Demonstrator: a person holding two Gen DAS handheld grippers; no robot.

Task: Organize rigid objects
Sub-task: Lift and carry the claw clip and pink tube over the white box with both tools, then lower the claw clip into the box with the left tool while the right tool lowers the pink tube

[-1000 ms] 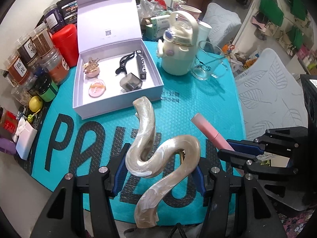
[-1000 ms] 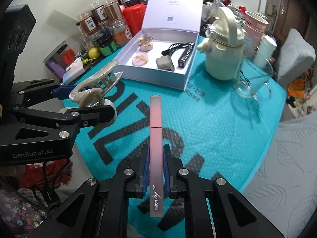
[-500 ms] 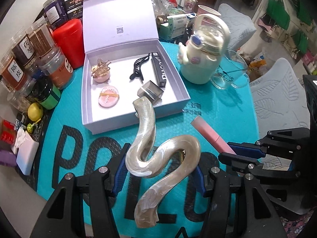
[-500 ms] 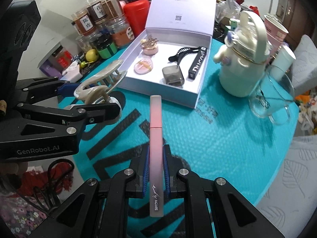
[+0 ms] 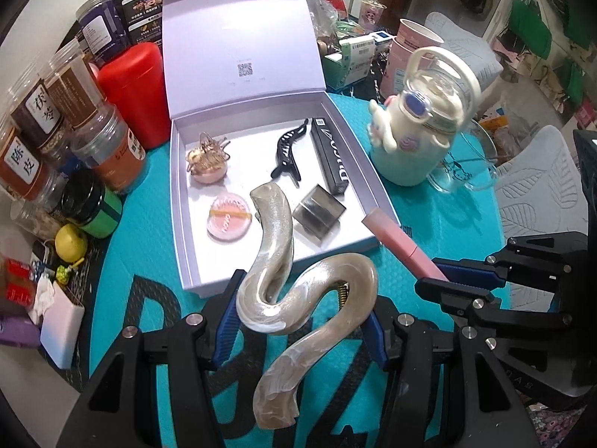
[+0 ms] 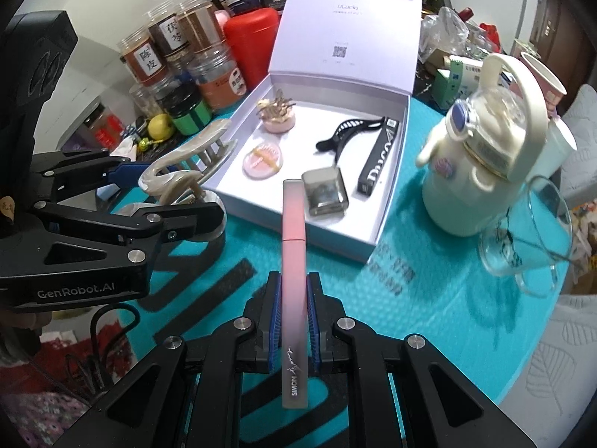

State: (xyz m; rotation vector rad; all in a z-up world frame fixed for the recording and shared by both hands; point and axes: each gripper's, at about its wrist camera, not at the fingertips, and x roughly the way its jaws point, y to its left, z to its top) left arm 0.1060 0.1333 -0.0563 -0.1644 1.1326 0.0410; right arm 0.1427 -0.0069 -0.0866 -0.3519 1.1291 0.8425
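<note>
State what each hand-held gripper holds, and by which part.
Left hand-held gripper: pearly claw hair clip, clamped across its curved handles. Right hand-held gripper: pink tube, gripped on its lower half.

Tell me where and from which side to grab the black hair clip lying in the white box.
Grip the black hair clip across its narrow middle, coming from straight above. It lies flat on the floor of the white box, long and slim, with bare floor on its left. The black tube lies close along its right side, so set the jaws crosswise to the clip with care there; the box walls block a low sideways approach.
</note>
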